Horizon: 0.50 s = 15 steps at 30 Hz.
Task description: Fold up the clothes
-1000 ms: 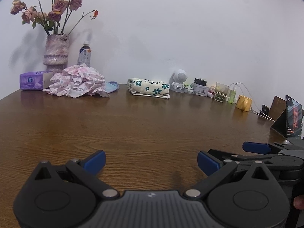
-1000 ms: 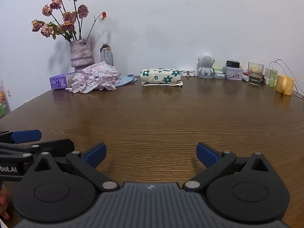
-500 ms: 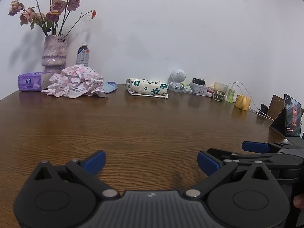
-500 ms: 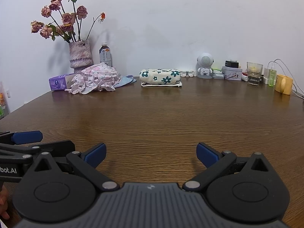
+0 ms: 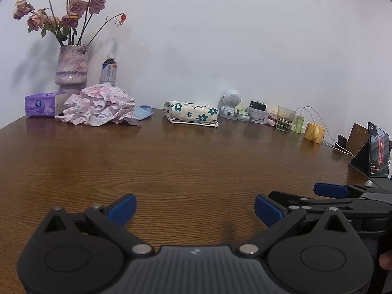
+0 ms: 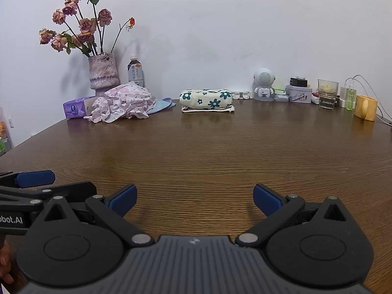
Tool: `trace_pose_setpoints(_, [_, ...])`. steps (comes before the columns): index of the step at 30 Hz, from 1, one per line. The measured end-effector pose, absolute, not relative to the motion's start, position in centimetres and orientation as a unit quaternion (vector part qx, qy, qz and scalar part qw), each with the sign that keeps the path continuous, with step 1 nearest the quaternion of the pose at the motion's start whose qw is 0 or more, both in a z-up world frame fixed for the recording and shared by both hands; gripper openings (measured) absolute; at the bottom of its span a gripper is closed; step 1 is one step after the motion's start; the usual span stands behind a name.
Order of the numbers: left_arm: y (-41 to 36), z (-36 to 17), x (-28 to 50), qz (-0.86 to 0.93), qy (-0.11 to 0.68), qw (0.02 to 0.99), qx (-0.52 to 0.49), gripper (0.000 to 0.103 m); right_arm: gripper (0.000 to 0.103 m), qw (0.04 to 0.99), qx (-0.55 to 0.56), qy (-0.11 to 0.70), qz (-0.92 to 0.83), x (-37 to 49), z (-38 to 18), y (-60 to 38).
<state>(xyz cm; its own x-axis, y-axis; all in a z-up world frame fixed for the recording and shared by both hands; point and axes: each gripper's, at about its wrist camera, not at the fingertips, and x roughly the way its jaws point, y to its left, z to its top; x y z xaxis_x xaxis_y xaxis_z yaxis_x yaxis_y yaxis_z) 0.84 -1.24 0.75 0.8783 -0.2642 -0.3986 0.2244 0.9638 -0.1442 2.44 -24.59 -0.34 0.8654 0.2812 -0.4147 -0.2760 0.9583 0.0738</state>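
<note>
pink crumpled garment (image 5: 100,106) sits at far edge of table (image 6: 196,152), by vase (image 6: 103,74), well apart from both grippers. left gripper (image 5: 194,207) & right gripper (image 6: 193,199) both spread wide, empty. reach fwd-left, pinch one hem edge, not the bulk.

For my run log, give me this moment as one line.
left tongs: open, empty | right tongs: open, empty | crumpled pink floral garment: untouched, far table edge | folding: not begun
</note>
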Motion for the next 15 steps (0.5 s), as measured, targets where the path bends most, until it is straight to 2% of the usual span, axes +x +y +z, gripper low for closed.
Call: trace_pose_setpoints(15, [-1.13,0.80,0.88,-0.129,0.211,0.968,-0.045,0.103,0.103,0.966,0.006,0.216,0.144,2.38,-0.28,-24.48])
